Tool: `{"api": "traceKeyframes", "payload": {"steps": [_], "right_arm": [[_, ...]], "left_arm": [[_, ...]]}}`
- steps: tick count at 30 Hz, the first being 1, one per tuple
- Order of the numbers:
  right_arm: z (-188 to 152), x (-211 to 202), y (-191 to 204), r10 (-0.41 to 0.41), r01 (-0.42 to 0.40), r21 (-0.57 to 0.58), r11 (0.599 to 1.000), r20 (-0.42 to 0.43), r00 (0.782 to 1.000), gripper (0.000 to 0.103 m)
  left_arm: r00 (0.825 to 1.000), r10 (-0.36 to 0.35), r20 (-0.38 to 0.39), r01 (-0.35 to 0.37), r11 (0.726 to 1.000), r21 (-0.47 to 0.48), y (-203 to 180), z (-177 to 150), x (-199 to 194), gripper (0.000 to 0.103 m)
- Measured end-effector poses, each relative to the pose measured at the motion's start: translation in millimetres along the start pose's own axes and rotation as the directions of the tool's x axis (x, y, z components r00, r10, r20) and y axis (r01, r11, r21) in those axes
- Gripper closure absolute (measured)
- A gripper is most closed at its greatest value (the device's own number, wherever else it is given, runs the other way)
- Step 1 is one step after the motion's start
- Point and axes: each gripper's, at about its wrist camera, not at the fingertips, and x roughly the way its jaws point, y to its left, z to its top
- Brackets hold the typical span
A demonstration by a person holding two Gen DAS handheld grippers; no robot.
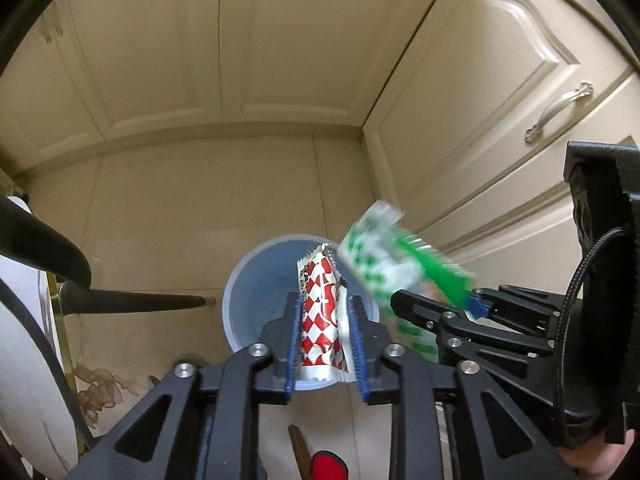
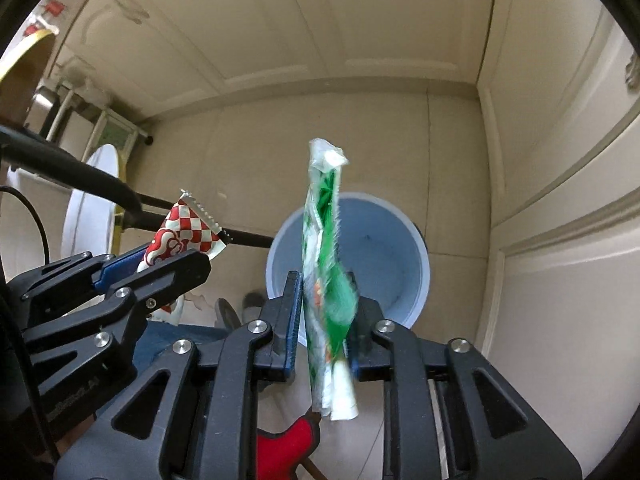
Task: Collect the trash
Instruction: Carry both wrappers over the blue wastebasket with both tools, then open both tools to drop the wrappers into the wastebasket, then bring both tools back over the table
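Note:
A red-and-white checked wrapper (image 1: pixel 320 320) stands upright between the blue pads of my left gripper (image 1: pixel 325 344), filling the narrow gap and touching both. It hangs right over a round light-blue bin (image 1: pixel 240 284) on the floor. My right gripper (image 1: pixel 466 306) is close on the right, pinching a green-and-white wrapper (image 1: pixel 380 256), which is blurred. In the right wrist view the green wrapper (image 2: pixel 326 280) rises between the pads of the right gripper (image 2: pixel 325 320) above the bin (image 2: pixel 418 248). The left gripper (image 2: pixel 160 268) with the checked wrapper (image 2: pixel 184 232) is at the left.
The bin stands on beige floor tiles in a corner of cream cabinet doors (image 1: pixel 500 92). A black chair leg (image 1: pixel 140 304) and a white round table (image 1: pixel 24 380) lie to the left. A person's jeans leg (image 2: pixel 180 336) and a red object (image 2: pixel 280 452) show below.

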Motion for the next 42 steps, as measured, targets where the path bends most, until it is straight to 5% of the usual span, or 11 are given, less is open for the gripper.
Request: {"api": "traceKeyframes", "payload": {"steps": [2,3,5,10,19,24,29,31,35,42], "right_arm": [[2,4,-1,-0.006,0.006,0.010,1.000,-0.011,1.000,0.074],[0,4,-2,-0.006,0.006,0.015,1.000,-0.011,1.000,0.059],[5,5,-4,-0.022,0.022,0.028,0.999,-0.004,1.000,0.046],[3,-3,-20,-0.033,0.032,0.079,0.996,0.013,0.999,0.018],[-4,-49,-17,-0.083,0.067,0.135,0.989,0.120,0.989,0.002],[-4,-105,5,-0.061,0.029,0.130,0.991,0.245,0.968,0.000],[-3,-172,55,-0.039,0.017,0.060,0.998,0.401,0.915,0.000],[-2,-198,82,-0.022,0.018,0.012,1.000,0.461,0.887,0.000],[-3,-250,136,0.034,0.009,-0.073,0.997,0.565,0.824,0.000],[-14,-308,223,0.118,0.030,-0.210,0.977,0.654,0.748,0.000]], "left_arm": [[1.000,0.016,0.006,-0.016,1.000,0.002,2,7,4,0.064],[1.000,0.027,0.012,-0.027,1.000,0.003,5,15,7,0.061],[0.999,0.041,0.020,-0.041,0.999,-0.001,11,27,12,0.043],[0.999,0.036,0.040,-0.036,0.999,0.009,21,59,23,0.030],[0.991,0.042,0.124,-0.046,0.998,0.033,21,91,14,0.028],[0.962,0.070,0.265,-0.089,0.994,0.060,19,107,-27,0.024],[0.894,0.099,0.437,-0.124,0.992,0.029,26,100,-87,0.012],[0.845,0.134,0.518,-0.158,0.988,0.001,31,97,-120,0.006],[0.775,0.157,0.612,-0.164,0.985,-0.045,30,86,-164,0.005],[0.627,0.309,0.715,-0.228,0.951,-0.211,39,52,-209,0.001]]}}
